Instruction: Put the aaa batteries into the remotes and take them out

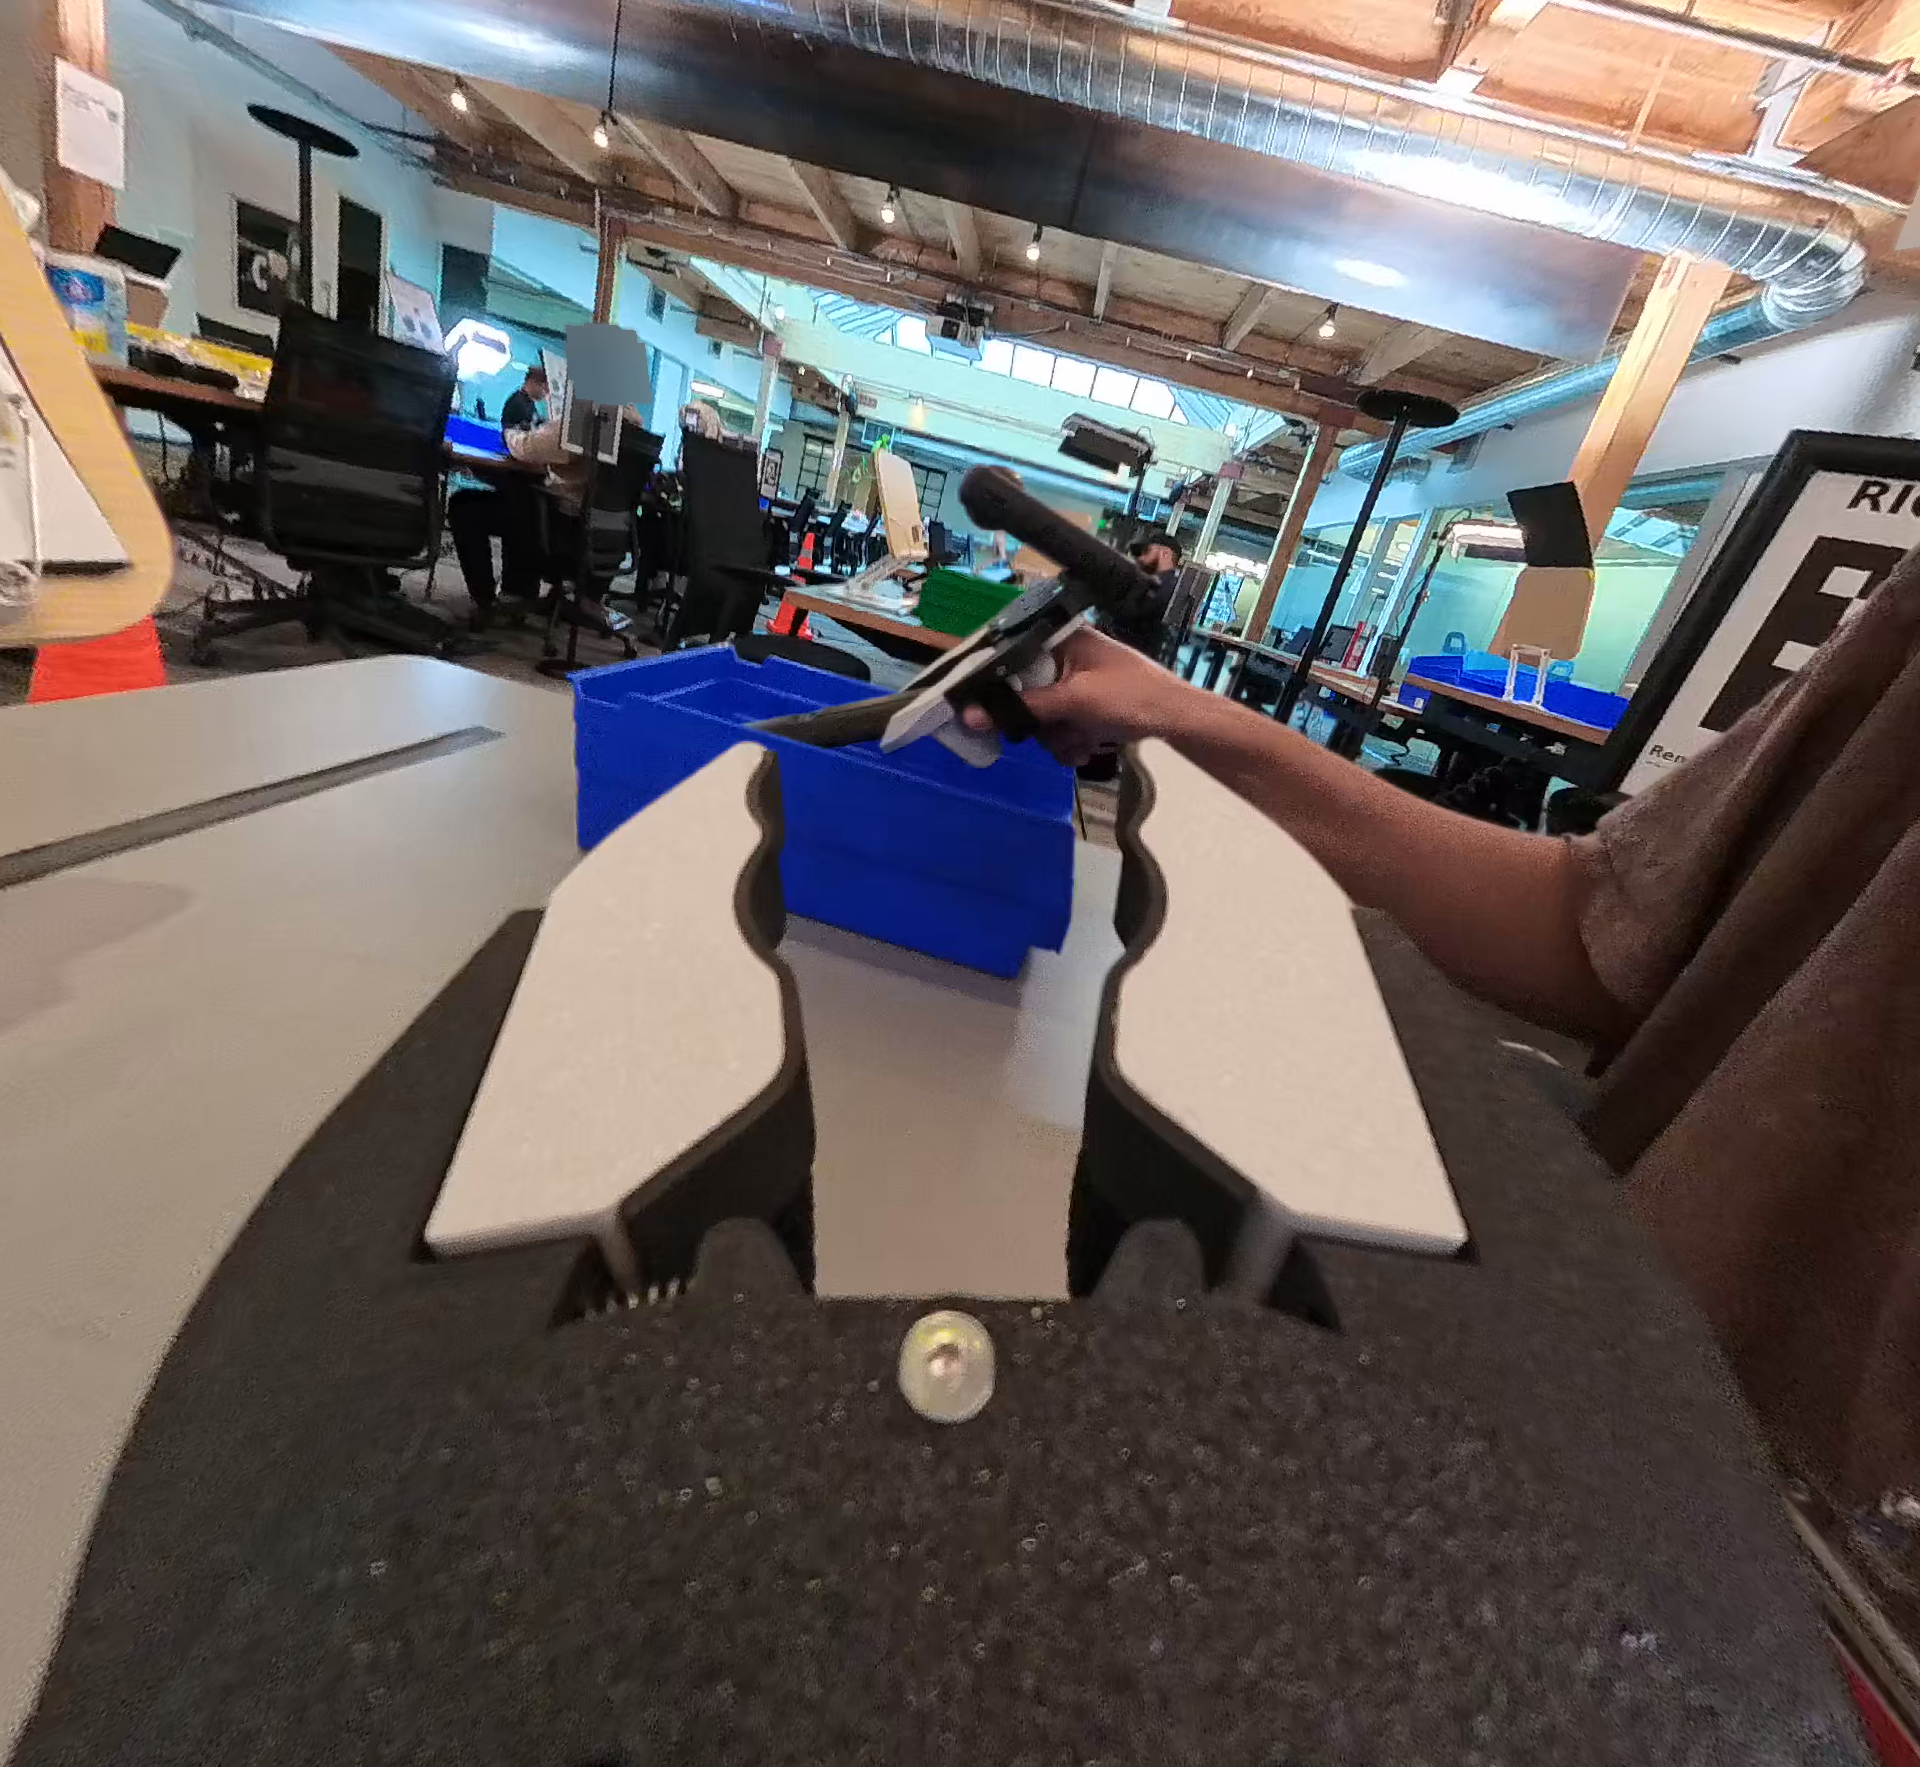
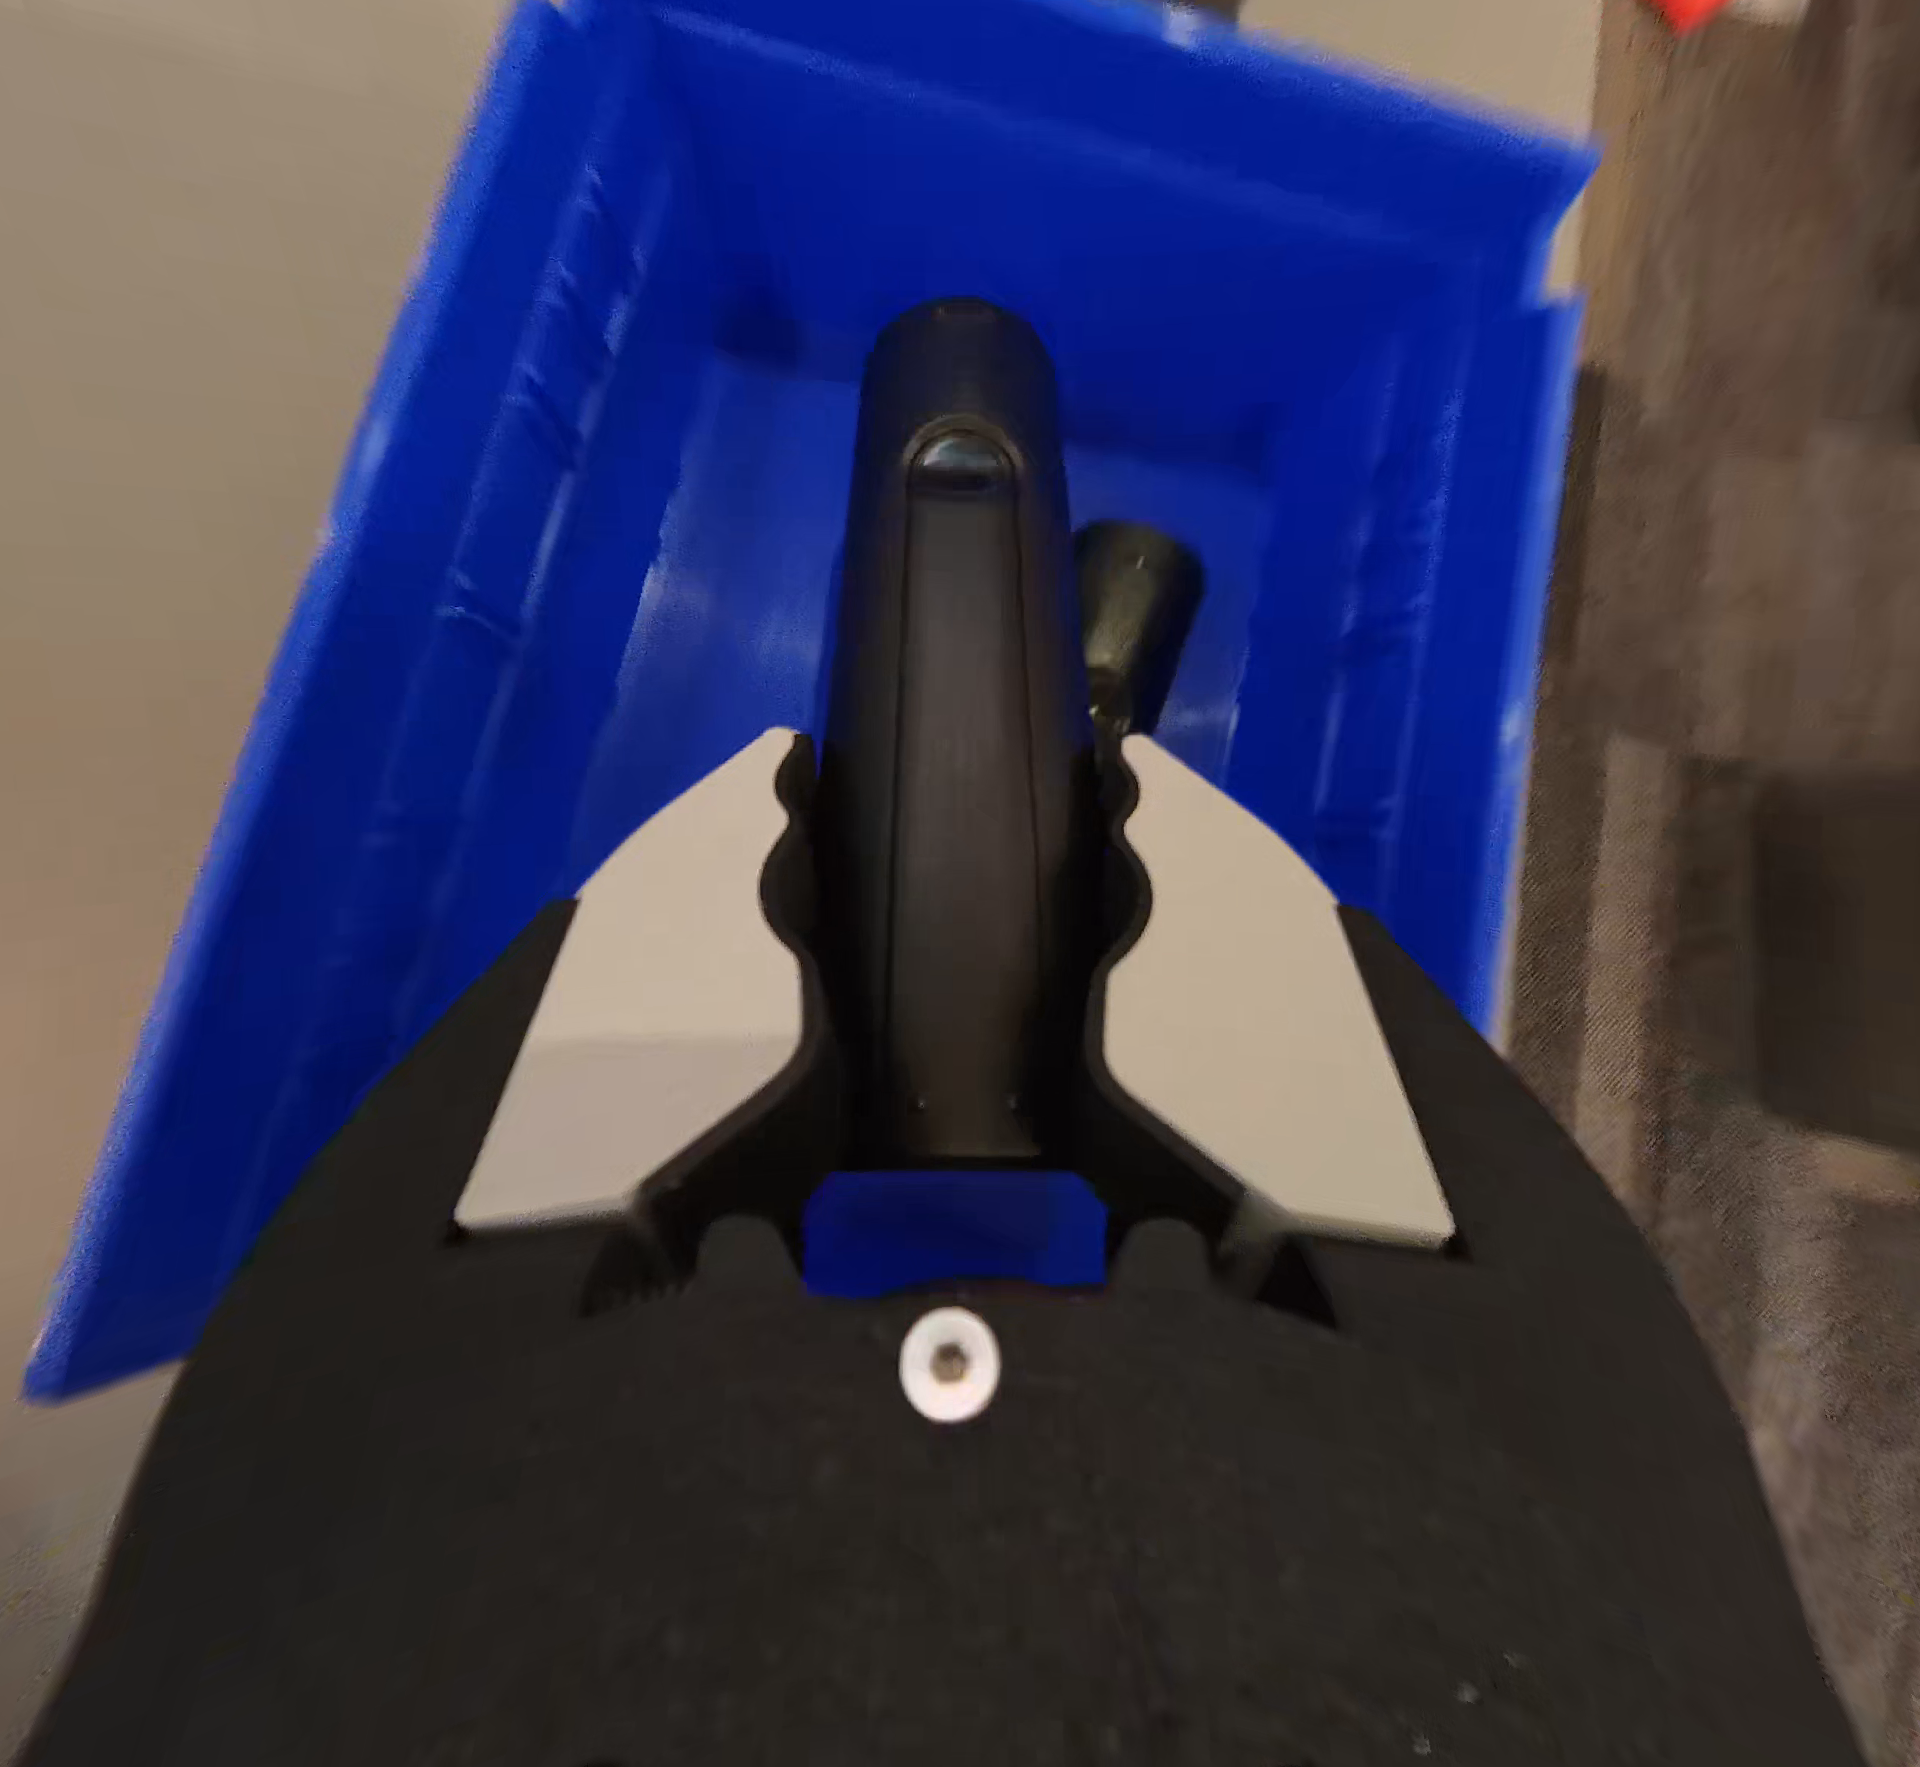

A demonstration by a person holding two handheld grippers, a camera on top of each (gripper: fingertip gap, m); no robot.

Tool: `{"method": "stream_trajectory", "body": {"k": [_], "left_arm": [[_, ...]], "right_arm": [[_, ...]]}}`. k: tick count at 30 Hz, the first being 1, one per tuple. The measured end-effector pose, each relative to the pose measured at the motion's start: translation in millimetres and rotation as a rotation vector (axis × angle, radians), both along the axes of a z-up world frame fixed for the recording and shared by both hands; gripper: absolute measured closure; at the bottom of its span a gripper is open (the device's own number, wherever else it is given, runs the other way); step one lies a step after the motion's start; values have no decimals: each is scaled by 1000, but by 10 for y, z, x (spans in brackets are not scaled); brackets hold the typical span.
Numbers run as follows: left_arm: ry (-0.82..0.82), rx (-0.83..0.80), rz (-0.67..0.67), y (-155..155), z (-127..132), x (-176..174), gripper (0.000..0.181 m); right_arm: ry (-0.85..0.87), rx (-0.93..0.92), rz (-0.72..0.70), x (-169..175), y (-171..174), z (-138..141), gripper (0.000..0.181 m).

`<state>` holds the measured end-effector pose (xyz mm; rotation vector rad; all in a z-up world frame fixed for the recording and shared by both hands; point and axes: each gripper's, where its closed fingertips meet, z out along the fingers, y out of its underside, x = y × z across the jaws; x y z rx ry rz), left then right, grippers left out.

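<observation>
On the far left, at about nine o'clock in the left wrist view, the pale bench (image 1: 260, 990) stretches away bare, which leaves working room beside the blue bin (image 1: 914, 844) standing near twelve o'clock just ahead of the left gripper (image 1: 945, 787). That gripper sits low over the bench with its fingers (image 1: 644, 1011) spread wide and nothing between them, apparently kept free and aimed at the bin so it can take or steady whatever comes out. Moving right, at about one o'clock, the person's hand (image 1: 1081, 699) holds the right gripper (image 1: 821, 728) tipped down over the bin's rim, reaching in from above because the walls block any approach from the side. In the right wrist view the right gripper (image 2: 961, 751) has its fingers (image 2: 675, 969) closed part-way onto a dark remote (image 2: 956, 678), which runs lengthwise between them toward twelve o'clock with its rounded end pointing into the bin (image 2: 436, 678); gripping it across its narrow width seems meant to keep the long body in line with the gripper and easy to lift clear. This view is blurred, so I cannot tell whether the remote's back cover is on. At about two o'clock, just beside the remote, a second dark object (image 2: 1138, 605) lies on the bin floor, possibly another remote. No batteries can be made out in either view.
</observation>
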<state>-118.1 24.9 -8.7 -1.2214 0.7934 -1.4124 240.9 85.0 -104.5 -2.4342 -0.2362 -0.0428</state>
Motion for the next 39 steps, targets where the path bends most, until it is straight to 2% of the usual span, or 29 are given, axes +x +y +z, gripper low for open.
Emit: {"method": "stream_trajectory", "body": {"k": [5, 10, 16, 18, 21, 24, 27, 29, 31, 34, 36, 39], "left_arm": [[119, -134, 36, -122, -216, -25, 120], [202, -248, 130, -235, -468, -163, 126], [187, -270, 276, -346, -632, -349, 130], [220, -272, 297, -389, -711, -366, 129], [242, -270, 306, -444, -752, -380, 129], [313, -249, 334, -427, -813, -420, 129], [386, -228, 370, -401, -806, -495, 128], [384, -241, 393, -409, -695, -561, 127], [354, -262, 411, -444, -533, -637, 126], [337, -288, 443, -490, -329, -782, 124], [383, -301, 487, -479, -285, -924, 123], [502, -330, 579, -390, -290, -1258, 122]], "right_arm": [[26, -56, -176, -42, -15, -400, 129], [39, -166, -248, -84, -129, -735, 127], [-74, -345, -243, 9, -304, -744, 128], [-93, -398, -239, 45, -333, -755, 111], [21, -336, -188, -113, -330, -580, 113], [37, -118, -144, -212, -334, -2, 115], [292, 302, 169, -1024, -269, 852, 126], [507, 382, 422, -1750, -439, 1087, 118], [676, 332, 615, -2390, -659, 1021, 116], [787, 260, 771, -3033, -869, 690, 117], [731, 246, 837, -3248, -907, 441, 118], [670, 249, 882, -3417, -893, 215, 122]]}}
